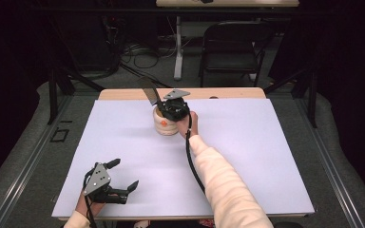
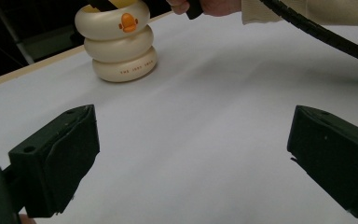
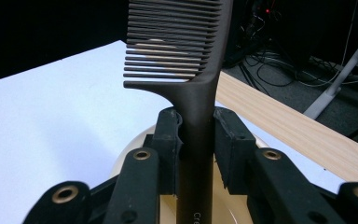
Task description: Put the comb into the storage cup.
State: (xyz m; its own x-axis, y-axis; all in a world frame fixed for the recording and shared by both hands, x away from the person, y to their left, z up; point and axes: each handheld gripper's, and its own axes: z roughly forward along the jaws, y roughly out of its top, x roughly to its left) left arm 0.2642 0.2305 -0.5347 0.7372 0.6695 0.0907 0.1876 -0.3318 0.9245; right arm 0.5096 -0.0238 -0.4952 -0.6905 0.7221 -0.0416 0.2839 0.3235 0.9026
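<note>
Comb is the thing being held here, dark brown, clamped by its handle between the two jaws of the right gripper, teeth end sticking up and out past the jaws. That gripper sits right on top of a cream holder shaped like three stacked rings, with a little orange duck face on the top ring, and in the right gripper view the comb's handle runs down toward the holder's open mouth directly below the jaws. From the high view the comb leans up and to the left of the holder's rim, and the person's right hand wraps the gripper just to the right of the holder, cream sleeve trailing back toward the near edge with the black cable alongside. The holder stands upright on a white sheet covering the table, close to the far edge where a strip of bare wood shows. The left gripper is well away from the holder, down near the front-left corner of the sheet, jaws spread wide with nothing between them. In the left gripper view the holder is off in the distance past those parted jaws, with faint lettering on its bottom ring that's too small to read.
</note>
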